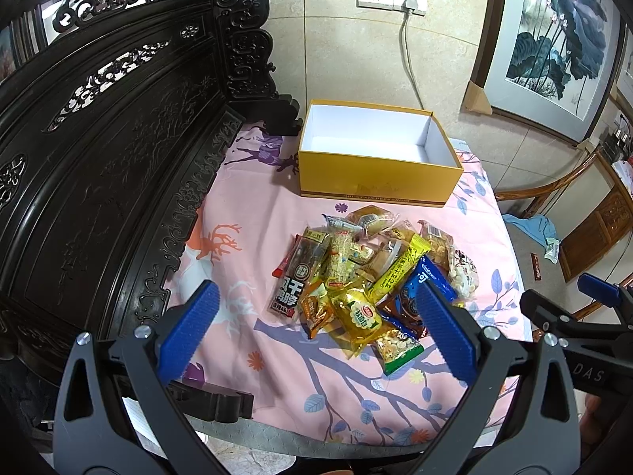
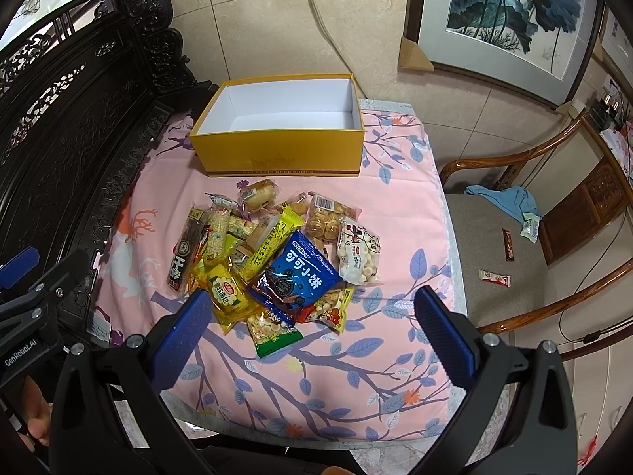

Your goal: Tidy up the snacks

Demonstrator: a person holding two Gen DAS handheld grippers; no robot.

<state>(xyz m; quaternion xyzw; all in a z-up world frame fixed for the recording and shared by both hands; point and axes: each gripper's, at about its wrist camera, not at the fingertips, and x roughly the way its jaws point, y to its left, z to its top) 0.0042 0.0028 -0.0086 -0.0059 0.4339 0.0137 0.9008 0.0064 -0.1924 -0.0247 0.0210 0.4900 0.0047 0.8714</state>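
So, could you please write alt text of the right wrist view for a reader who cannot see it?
A pile of wrapped snacks lies on a pink floral tablecloth, with an empty yellow box behind it. The open right gripper hovers in front of the pile, holding nothing. A wooden chair stands to the right.

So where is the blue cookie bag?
The blue cookie bag lies on top of the snack pile, on its near right side in both views, beside the white bag of little round biscuits and in front of the yellow box.
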